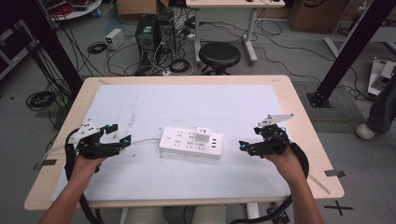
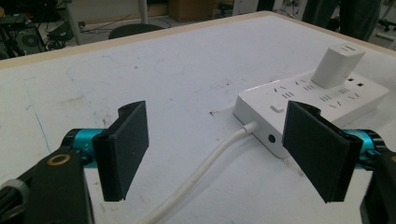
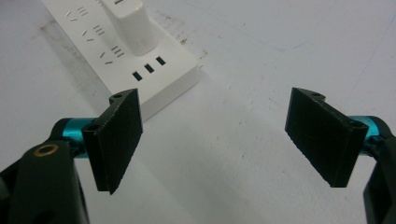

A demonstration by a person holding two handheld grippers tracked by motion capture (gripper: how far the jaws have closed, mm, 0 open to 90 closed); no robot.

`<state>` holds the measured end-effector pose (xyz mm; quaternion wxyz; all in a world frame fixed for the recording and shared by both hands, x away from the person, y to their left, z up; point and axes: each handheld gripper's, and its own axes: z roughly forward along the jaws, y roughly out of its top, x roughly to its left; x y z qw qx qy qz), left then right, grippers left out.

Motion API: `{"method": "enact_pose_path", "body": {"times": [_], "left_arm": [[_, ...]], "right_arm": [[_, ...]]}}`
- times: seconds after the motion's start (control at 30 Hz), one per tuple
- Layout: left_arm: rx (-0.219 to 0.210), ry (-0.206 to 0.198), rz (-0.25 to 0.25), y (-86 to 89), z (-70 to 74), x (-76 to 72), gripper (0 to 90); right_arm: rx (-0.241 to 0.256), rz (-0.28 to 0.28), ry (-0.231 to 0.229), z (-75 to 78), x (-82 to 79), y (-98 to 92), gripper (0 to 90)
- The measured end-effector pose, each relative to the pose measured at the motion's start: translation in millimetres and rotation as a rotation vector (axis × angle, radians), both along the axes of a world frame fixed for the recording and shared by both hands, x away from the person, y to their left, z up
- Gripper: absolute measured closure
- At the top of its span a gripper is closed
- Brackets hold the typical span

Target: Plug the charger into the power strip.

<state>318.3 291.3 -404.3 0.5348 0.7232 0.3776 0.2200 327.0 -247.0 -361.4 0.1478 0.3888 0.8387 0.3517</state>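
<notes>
White mat (image 1: 140, 107) bore strip (image 1: 190, 143), long axis 3–9 o'clock, charger (image 1: 202, 135) atop; left gripper (image 1: 122, 140) at 9, right gripper (image 1: 243, 146) at 3, equally near, both gaped empty.

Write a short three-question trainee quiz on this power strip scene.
1. True or false: a charger is plugged into the power strip.
2. The strip's cable leaves the end nearer which gripper: A left, B right?
3. How do both grippers' jaws stand?

Key: 1 true. 2 A. 3 open, holding nothing.
</notes>
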Motion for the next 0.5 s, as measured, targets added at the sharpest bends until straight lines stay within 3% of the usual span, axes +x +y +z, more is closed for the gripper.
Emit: {"method": "enact_pose_path", "body": {"times": [0.5], "left_arm": [[0.0, -0.01, -0.001, 1.9, 2.7, -5.5, 23.0]], "right_arm": [[-0.002, -0.016, 0.008, -5.9, -12.0, -0.1, 16.5]]}}
